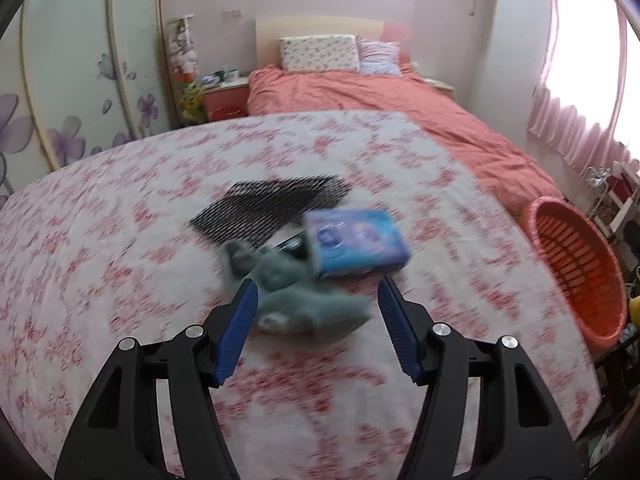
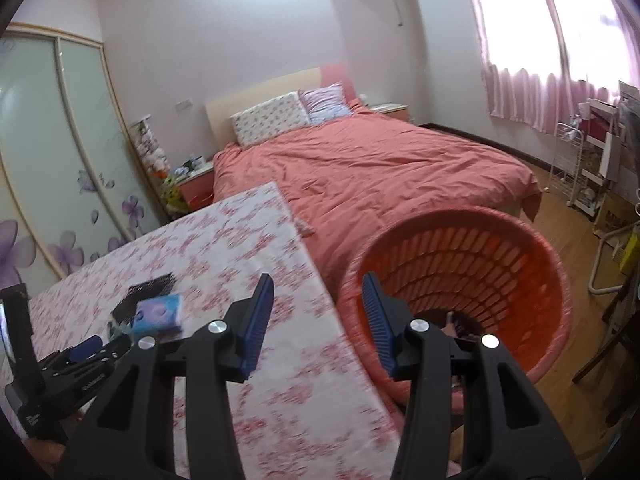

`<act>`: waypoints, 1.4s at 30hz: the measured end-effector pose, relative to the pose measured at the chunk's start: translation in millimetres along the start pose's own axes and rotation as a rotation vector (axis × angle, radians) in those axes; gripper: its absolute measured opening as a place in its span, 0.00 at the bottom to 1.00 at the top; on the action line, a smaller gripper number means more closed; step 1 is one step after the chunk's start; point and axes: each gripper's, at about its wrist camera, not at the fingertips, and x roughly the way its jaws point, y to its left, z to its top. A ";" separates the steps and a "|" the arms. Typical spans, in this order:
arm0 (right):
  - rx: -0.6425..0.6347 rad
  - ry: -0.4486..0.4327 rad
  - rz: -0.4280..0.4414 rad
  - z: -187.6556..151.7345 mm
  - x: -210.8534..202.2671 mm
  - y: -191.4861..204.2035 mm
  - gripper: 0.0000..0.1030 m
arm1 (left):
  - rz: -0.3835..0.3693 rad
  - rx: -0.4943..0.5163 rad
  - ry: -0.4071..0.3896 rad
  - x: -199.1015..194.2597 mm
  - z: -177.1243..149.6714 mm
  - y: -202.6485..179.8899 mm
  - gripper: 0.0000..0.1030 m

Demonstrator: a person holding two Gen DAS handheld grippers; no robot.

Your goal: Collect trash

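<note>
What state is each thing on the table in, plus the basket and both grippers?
left gripper: open, nothing between its fingers, over the grey cloth
right gripper: open, empty, near the basket rim
grey cloth: crumpled on the table
blue packet: lying flat, closed as far as the blur shows
black mesh: spread flat
orange basket: upright beside the table, something dark at the bottom

Sunlit bedroom, coral bed (image 2: 372, 168), pink curtains (image 2: 532, 92)

L wrist cam looks down along its fingers (image 1: 248, 300), close over the floral table (image 1: 100, 240). R wrist cam, further right, faces the orange basket (image 2: 552, 264) & bed (image 2: 380, 160). Both share table, blue pack (image 1: 356, 244), basket, bed.
</note>
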 end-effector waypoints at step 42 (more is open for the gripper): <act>-0.166 0.112 0.109 -28.6 19.3 99.7 0.45 | -0.037 -0.215 0.098 20.5 -15.6 92.0 0.59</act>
